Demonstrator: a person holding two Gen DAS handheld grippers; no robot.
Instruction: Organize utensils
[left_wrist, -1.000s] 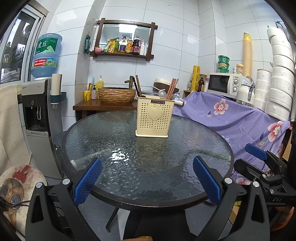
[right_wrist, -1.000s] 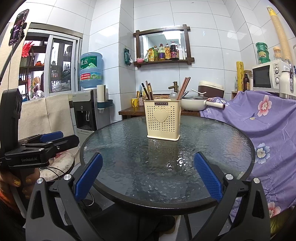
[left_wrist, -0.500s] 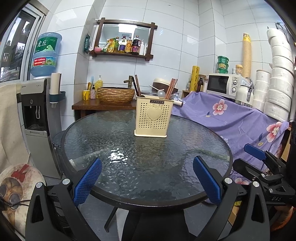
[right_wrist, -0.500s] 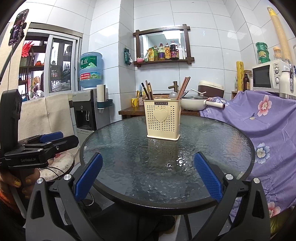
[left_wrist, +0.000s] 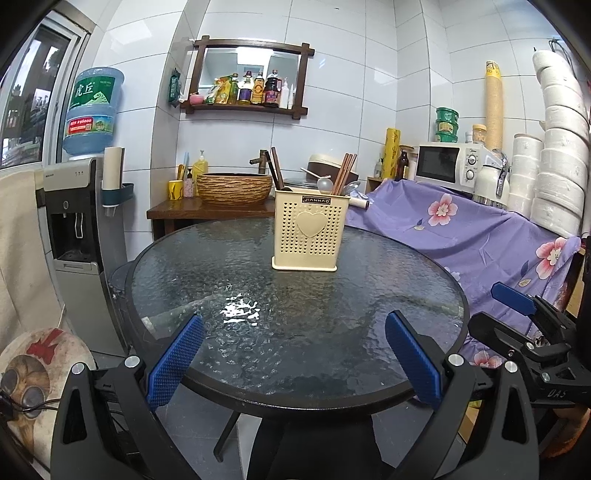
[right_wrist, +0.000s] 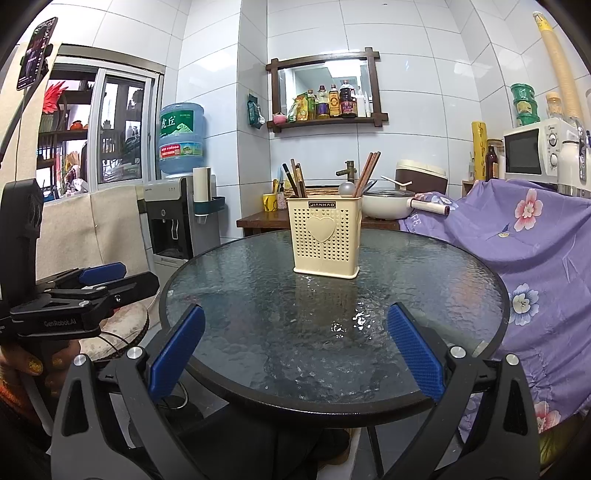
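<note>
Bare glass table (left_wrist: 295, 325) in front of both grippers — only the cream utensil holder (left_wrist: 309, 230) upright mid-table.

Cream perforated utensil holder (left_wrist: 309, 233) stands upright, holding chopsticks (left_wrist: 342, 174) and spoon (left_wrist: 324, 182).

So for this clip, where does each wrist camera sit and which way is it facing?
Left wrist: behind the open left gripper, level over the near edge of the glass table, facing the utensil holder; the right gripper shows at right.
Right wrist: behind the open right gripper, same heading; the left gripper and a hand show at left.
Shared: table, holder, wall shelf, microwave.
</note>
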